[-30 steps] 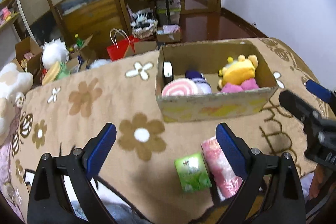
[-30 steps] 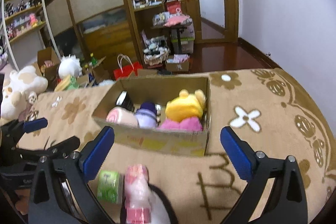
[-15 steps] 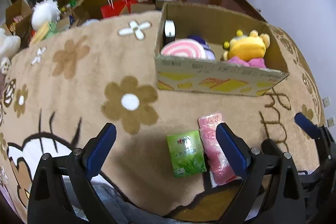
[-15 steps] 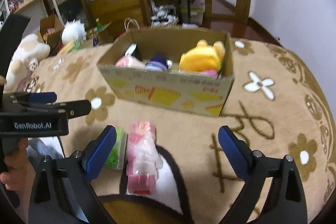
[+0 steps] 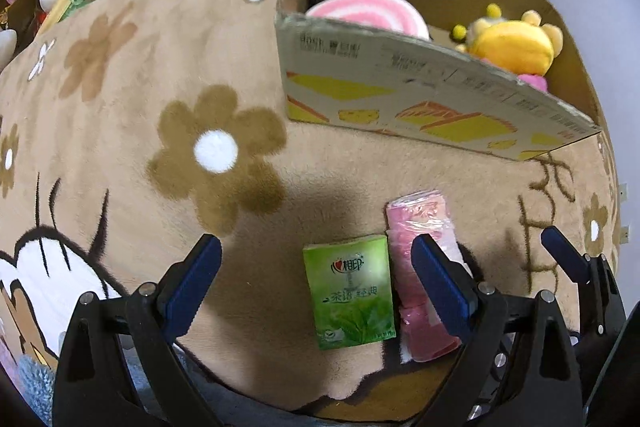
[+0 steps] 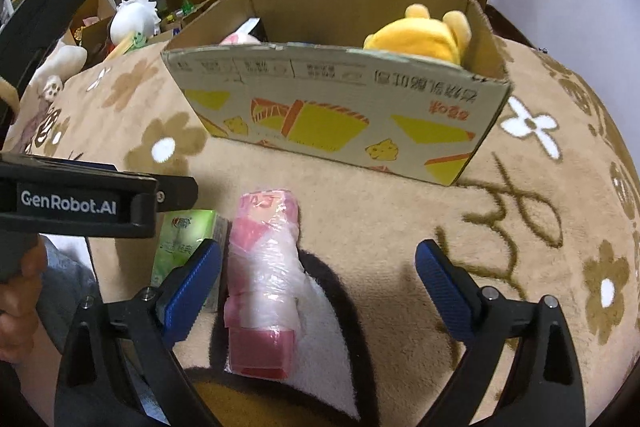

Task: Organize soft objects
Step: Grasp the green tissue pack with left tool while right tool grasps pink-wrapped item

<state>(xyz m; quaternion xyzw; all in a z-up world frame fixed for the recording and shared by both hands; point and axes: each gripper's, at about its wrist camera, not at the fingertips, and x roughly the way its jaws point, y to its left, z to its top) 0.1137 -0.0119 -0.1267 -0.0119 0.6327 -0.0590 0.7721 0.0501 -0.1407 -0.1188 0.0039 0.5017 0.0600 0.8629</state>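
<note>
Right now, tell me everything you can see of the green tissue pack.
The green tissue pack is a flat, soft rectangular packet, glossy wrapper printed with tea leaves and a red logo. It lies face up on the rug, beside the pink wrapped pack, their long sides about touching. Neither gripper holds it.

the cardboard box (image 6: 340, 107) front wall hides the lower yellow plush (image 6: 420, 35); the left gripper (image 6: 176, 191) partly covers the green tissue pack (image 6: 180, 239).
</note>
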